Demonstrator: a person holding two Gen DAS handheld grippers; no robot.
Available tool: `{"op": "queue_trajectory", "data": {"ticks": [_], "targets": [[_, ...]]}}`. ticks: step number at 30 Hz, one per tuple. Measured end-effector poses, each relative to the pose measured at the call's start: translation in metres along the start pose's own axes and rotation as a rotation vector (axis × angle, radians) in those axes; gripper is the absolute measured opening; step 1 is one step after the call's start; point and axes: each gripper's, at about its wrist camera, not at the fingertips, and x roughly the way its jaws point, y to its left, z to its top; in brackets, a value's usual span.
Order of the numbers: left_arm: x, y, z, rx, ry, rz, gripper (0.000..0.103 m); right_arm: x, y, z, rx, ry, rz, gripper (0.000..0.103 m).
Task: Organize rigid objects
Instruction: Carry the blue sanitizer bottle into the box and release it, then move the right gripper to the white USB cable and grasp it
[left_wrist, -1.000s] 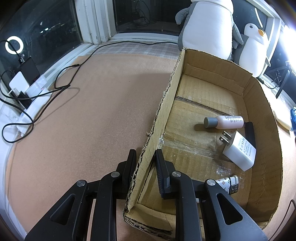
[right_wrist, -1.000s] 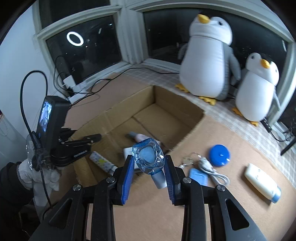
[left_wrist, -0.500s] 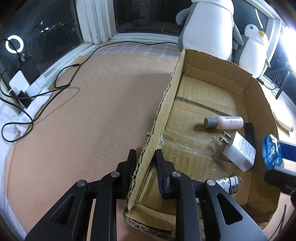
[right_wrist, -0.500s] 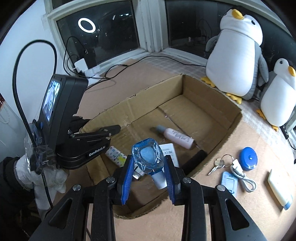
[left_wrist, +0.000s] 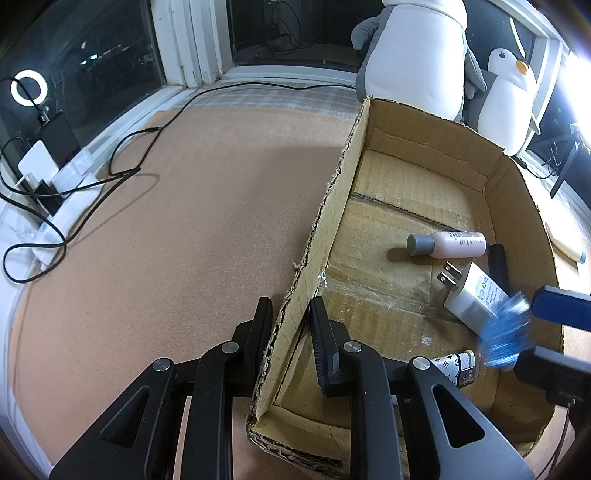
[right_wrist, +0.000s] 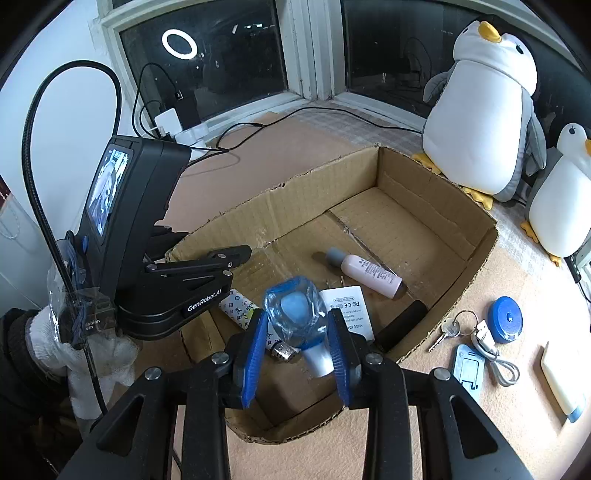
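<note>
On the brown cork-like surface (right_wrist: 325, 147) by the dark window stands the open cardboard box (right_wrist: 443, 192), with two plush penguins, a large one (right_wrist: 480, 110) and a small one (right_wrist: 565, 206), just beyond its far corner. Inside the box lie a white charger plug (left_wrist: 476, 299), a pink bottle with a grey cap (left_wrist: 448, 244), a black bar (left_wrist: 498, 266) against the right wall and a small patterned tube (left_wrist: 456, 365) near the front. Outside the right wall, on the surface, sit a white bottle (right_wrist: 561, 380), a light-blue flat piece (right_wrist: 468, 371), a blue round case (right_wrist: 505, 319), a white cable (right_wrist: 495, 354) and keys on a ring (right_wrist: 448, 328), close together. Black cords trail toward a power strip (left_wrist: 62, 206) at the left.

The left gripper (left_wrist: 288, 317) straddles the box's near-left wall, one finger outside and one inside, closed against the cardboard. The right gripper (right_wrist: 295, 332) hangs over the box's front portion, above the wall's height, its blue-padded fingers (right_wrist: 255, 347) clamped on a clear blue-tinted bottle (right_wrist: 295, 310) whose white neck points down. The middle and far floor of the box lie bare.
</note>
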Motion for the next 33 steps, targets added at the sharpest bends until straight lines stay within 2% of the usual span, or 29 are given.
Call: {"op": "queue_trajectory", "data": {"ticks": [1,3,7,22,33], "targets": [[0.001,0.000,0.000,0.000,0.000,0.001,0.019,0.000,0.000,0.000,-0.002,-0.001,0.000,0.040],[0.000,0.000,0.000,-0.001,-0.001,0.001,0.019,-0.002,0.001,0.000,-0.006,-0.013,-0.009,0.056],[0.000,-0.001,0.000,-0.001,-0.001,0.001,0.019,-0.004,0.001,0.000,-0.006,-0.021,-0.009,0.061],[0.000,-0.001,0.000,-0.002,-0.001,0.000,0.019,-0.017,-0.012,-0.006,0.025,-0.032,-0.027,0.062],[0.001,-0.002,0.000,0.000,0.000,0.002,0.019,-0.051,-0.073,-0.042,0.138,-0.039,-0.060,0.062]]}}
